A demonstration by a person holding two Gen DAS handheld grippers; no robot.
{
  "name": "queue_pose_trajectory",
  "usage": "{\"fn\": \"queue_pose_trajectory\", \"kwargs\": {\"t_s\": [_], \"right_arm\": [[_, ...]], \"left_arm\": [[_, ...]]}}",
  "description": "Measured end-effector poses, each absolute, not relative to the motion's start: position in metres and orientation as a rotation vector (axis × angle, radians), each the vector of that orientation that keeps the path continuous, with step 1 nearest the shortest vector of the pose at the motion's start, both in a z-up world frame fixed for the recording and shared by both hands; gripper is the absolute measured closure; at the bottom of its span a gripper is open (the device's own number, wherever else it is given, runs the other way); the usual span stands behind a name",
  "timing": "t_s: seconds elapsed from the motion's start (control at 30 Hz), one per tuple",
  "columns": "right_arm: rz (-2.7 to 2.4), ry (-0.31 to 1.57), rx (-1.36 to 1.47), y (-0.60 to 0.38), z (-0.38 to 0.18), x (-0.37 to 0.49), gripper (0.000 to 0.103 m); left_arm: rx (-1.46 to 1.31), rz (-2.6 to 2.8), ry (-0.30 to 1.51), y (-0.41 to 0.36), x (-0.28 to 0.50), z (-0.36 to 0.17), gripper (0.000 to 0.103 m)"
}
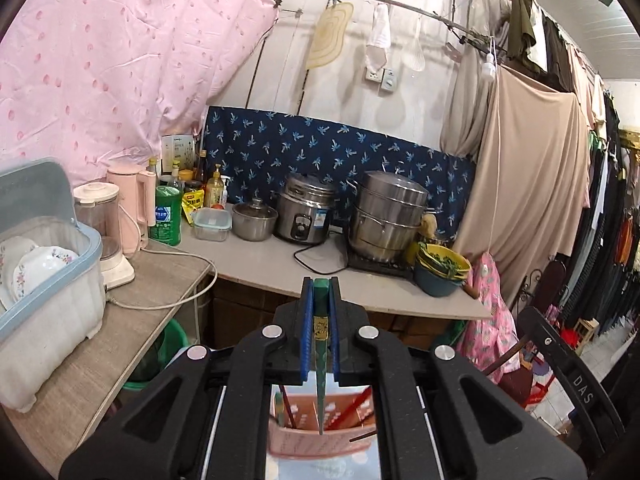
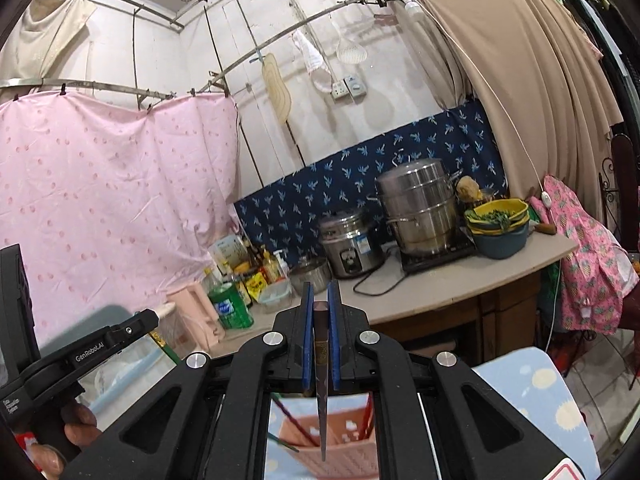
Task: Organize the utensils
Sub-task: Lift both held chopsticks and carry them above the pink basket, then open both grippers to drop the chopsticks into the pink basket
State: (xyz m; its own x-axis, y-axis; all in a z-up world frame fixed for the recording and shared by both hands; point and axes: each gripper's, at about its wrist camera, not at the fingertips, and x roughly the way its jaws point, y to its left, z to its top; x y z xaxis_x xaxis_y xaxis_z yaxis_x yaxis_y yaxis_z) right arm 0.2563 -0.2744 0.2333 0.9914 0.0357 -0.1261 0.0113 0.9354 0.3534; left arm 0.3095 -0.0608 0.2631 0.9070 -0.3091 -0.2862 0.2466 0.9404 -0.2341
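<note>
- Dish rack [image 1: 48, 280] at far left of the left wrist view, cut off by the frame edge; plates inside show only partly through its cloudy wall.
- Left gripper [image 1: 321, 292] clamps a green chopstick [image 1: 320, 344] between its blue pads; the stick's tip hangs over the pink holder [image 1: 320, 440] below.
- Holder is mostly hidden behind the gripper body in both views; only a few red and dark sticks poke out, too blurred to count.
- Counter [image 1: 280, 272] beyond carries a cooker [image 1: 306, 214] and steamer [image 1: 386, 216]; bottle labels are unreadable.
- Right gripper [image 2: 321, 294] is closed on a dark chopstick [image 2: 321, 360], its tip above the same holder [image 2: 332, 444].
- Left gripper's side shows at that view's left edge, with fingers [image 2: 80, 432] of the hand holding it; the hand is cropped.
</note>
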Motion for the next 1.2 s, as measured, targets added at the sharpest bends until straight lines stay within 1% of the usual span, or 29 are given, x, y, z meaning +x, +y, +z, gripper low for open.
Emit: {"fn": "queue_pose_trajectory", "kwargs": {"t_s": [0.23,0.5,0.67,0.93,1.0,1.07,1.17,1.2], "right_arm": [[-0.011,0.158,0.361,-0.279,0.22,0.299,0.096],[-0.018,0.268,0.358,-0.28,0.171,0.326,0.096],[-0.02,0.313,0.341,-0.278,0.154,0.333,0.096],[-0.031,0.349,0.304,-0.275,0.145,0.333,0.095],[-0.034,0.345,0.304,-0.276,0.145,0.33,0.092],[-0.037,0.346,0.308,-0.277,0.145,0.328,0.091],[-0.038,0.345,0.314,-0.28,0.145,0.324,0.091],[-0.039,0.344,0.314,-0.281,0.145,0.321,0.091]], "left_arm": [[-0.155,-0.245,0.349,-0.076,0.339,0.247,0.096],[-0.165,-0.256,0.449,-0.076,0.36,0.206,0.096],[-0.151,-0.253,0.487,-0.081,0.365,0.188,0.096],[-0.132,-0.258,0.513,-0.085,0.362,0.175,0.096],[-0.132,-0.257,0.517,-0.085,0.36,0.173,0.096],[-0.132,-0.257,0.523,-0.084,0.359,0.171,0.095],[-0.127,-0.254,0.531,-0.082,0.356,0.169,0.093],[-0.123,-0.251,0.53,-0.081,0.354,0.168,0.09]]}}
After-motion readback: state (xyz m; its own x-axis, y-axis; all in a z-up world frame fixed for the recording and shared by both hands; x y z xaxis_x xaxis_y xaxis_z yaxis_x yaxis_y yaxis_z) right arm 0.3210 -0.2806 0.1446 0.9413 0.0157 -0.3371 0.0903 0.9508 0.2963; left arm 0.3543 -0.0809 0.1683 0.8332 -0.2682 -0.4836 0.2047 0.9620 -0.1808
